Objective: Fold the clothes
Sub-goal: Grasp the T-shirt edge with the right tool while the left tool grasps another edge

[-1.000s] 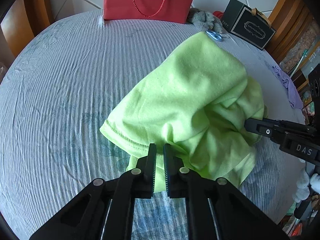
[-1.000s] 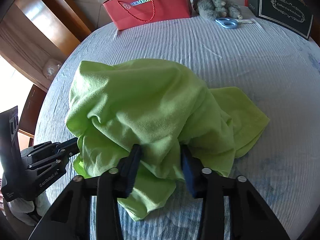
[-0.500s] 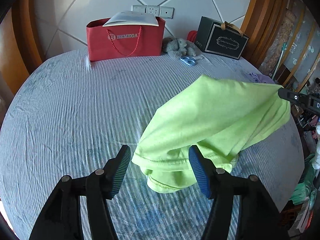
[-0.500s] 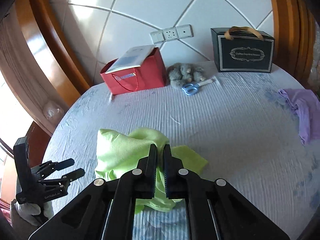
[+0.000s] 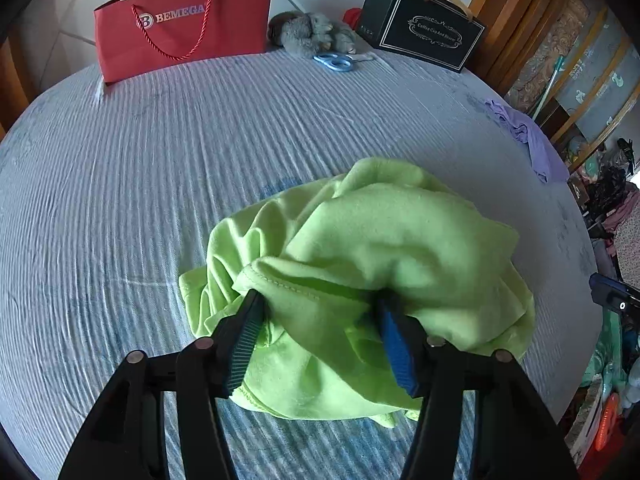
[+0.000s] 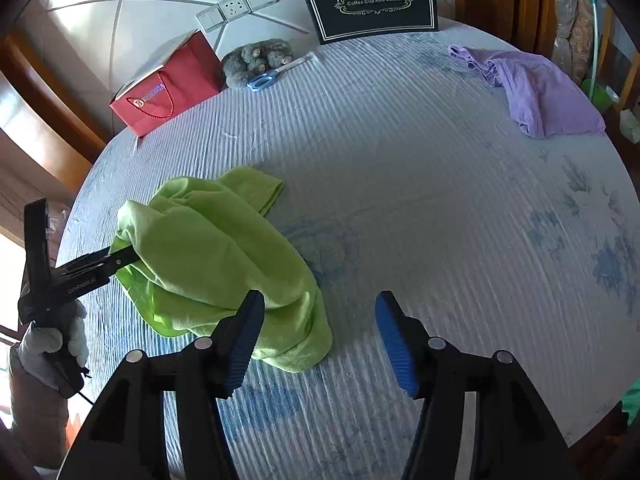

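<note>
Crumpled lime-green fabric garment [image 5: 384, 264] sits in a heap on the round desk's striped pale-blue cloth [image 5: 120, 184]. Left tool [image 5: 320, 312] has its 2 fingers spread wide with green cloth bunched between them. Right tool [image 6: 318, 318] is spread too, gripping nothing. Red paper bag [image 5: 184, 20] reads "BEMEGA", black box [image 6: 372, 0] "Coffee Cup And Saucer". Only the right view shows the crumpled purple garment [image 6: 536, 88] fully.

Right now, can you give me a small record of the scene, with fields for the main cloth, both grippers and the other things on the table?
main cloth: green shirt, crumpled heap on the table
left gripper: open, fingers astride the shirt's hemmed edge
right gripper: open, over bare tablecloth beside the shirt
second cloth: purple garment, far right edge
far edge: red bag, black bag, scissors, grey plush toy
</note>
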The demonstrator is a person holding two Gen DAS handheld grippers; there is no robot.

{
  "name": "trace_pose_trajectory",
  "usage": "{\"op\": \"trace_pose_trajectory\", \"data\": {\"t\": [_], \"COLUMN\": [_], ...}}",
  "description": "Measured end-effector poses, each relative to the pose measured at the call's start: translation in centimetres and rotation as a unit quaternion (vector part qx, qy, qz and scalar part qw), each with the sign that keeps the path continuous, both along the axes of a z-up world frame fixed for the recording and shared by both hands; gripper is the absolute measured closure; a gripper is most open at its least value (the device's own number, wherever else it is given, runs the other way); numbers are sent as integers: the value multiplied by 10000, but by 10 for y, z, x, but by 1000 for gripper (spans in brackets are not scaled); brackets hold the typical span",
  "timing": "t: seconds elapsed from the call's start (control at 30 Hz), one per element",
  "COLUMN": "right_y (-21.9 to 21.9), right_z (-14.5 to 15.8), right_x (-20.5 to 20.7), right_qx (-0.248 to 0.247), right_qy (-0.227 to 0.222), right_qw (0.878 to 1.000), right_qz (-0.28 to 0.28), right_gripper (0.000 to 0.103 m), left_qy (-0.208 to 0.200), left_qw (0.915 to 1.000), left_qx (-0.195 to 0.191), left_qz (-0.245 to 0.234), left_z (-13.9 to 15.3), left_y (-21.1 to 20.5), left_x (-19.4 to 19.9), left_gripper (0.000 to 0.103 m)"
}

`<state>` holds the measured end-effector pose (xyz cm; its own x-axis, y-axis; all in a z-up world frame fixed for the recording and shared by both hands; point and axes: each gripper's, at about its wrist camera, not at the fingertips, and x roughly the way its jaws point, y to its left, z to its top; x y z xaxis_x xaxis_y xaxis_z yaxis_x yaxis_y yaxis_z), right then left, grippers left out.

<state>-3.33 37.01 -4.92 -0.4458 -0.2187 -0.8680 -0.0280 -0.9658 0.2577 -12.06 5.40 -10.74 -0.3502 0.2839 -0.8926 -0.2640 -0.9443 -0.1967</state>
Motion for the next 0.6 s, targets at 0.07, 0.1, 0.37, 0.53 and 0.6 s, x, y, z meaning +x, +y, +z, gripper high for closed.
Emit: {"op": "trace_pose_trajectory", "data": {"t": [0.07,0.1,0.37,0.53,0.6], "right_y": [-1,-3,-56,-109,-134], "right_z": [4,5,-12,-34,-43], "right_x": [-7,-12,-80,-115,-122], "right_qx": [21,45,-36,-36,-6], "right_qy": [48,64,76,-156,-242], "right_qw": [9999,9997,9927,9815,9759], "right_qz": [145,238,1204,1907,2168], "right_gripper": [45,45,45,45,45], "left_qy": [22,55,173,187,147], "left_qw": [9999,9998,9957,9858,9823], "left_qx": [47,81,-34,-336,-349], "left_qz": [109,167,908,1638,1836], "left_z": [4,7,50,58,55], "left_y": [-4,-7,-80,-132,-145], "left_x": [10,15,92,125,129], "left_gripper": [88,89,90,90,90]}}
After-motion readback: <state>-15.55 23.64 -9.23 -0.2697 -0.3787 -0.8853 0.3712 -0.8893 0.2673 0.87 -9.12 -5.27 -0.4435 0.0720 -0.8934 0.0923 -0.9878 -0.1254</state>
